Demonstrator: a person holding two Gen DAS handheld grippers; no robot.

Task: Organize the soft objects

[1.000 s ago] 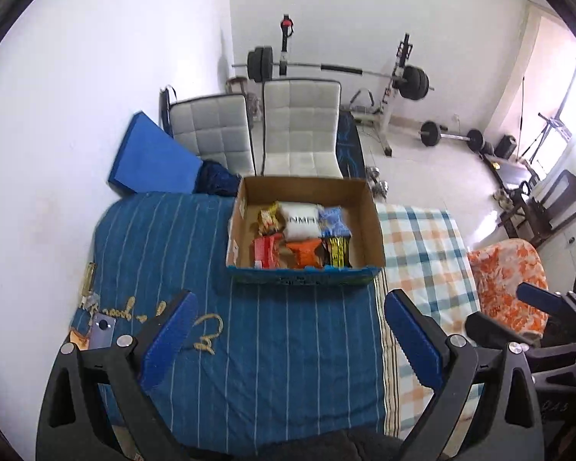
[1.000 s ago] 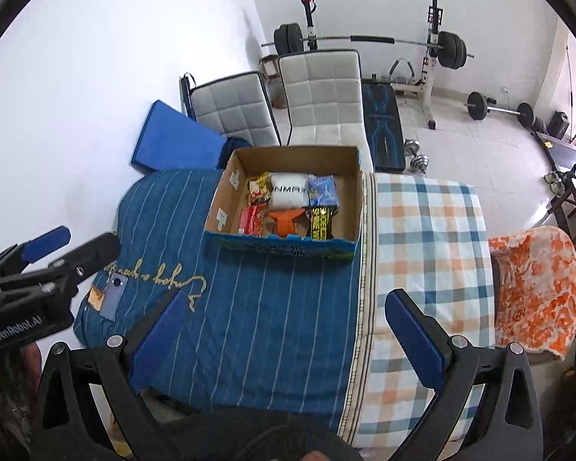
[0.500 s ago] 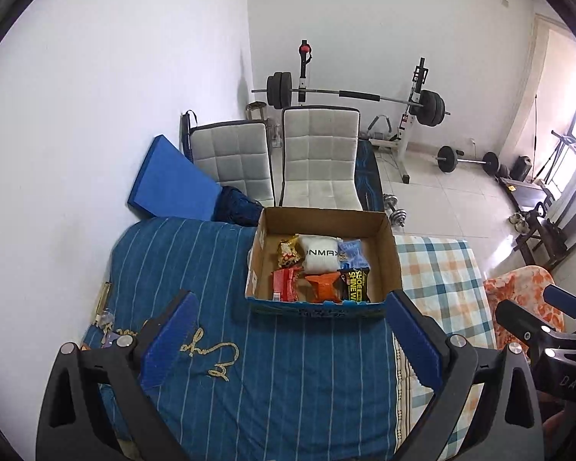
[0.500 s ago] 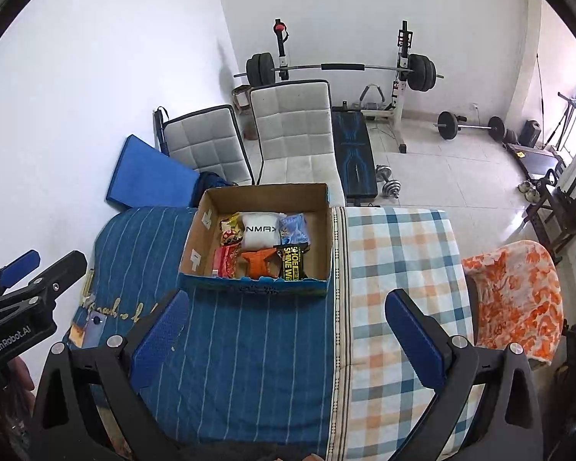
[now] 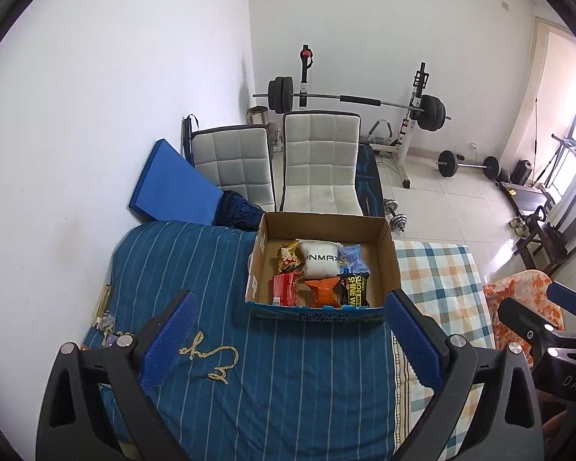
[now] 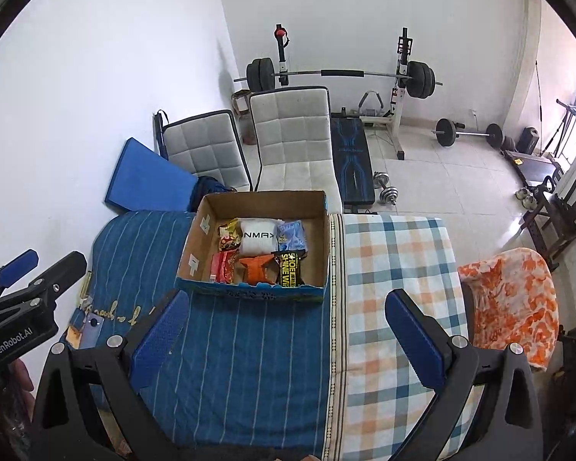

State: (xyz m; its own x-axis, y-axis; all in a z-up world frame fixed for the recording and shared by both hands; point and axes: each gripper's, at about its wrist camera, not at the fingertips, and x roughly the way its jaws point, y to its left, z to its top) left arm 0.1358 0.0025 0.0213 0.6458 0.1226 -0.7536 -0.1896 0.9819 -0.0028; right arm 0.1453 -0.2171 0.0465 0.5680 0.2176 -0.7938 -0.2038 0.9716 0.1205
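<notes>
A cardboard box [image 5: 388, 246] [image 6: 322, 230] sits on the blue striped bedcover and holds several soft packets: a white roll [image 5: 319, 262] [image 6: 258, 239], an orange packet [image 5: 321, 292] [image 6: 258, 267], a red packet [image 5: 285, 288], a black-and-yellow packet [image 5: 354, 285] and a light blue packet [image 6: 291, 236]. My left gripper [image 5: 290, 340] is open and empty, held above the bed in front of the box. My right gripper [image 6: 288, 340] is open and empty, also in front of the box. Each gripper shows at the edge of the other's view.
A checked cloth [image 6: 395, 261] covers the bed's right part. An orange floral cloth [image 6: 514, 307] lies at the right edge. A phone [image 6: 92, 324] lies at the left edge. Two grey chairs [image 6: 292, 142], a blue mat [image 5: 172, 184] and a barbell rack [image 6: 341, 75] stand behind.
Both grippers have drawn back and tilted up, so the box sits farther away and more of the room shows. Both stay open and empty.
</notes>
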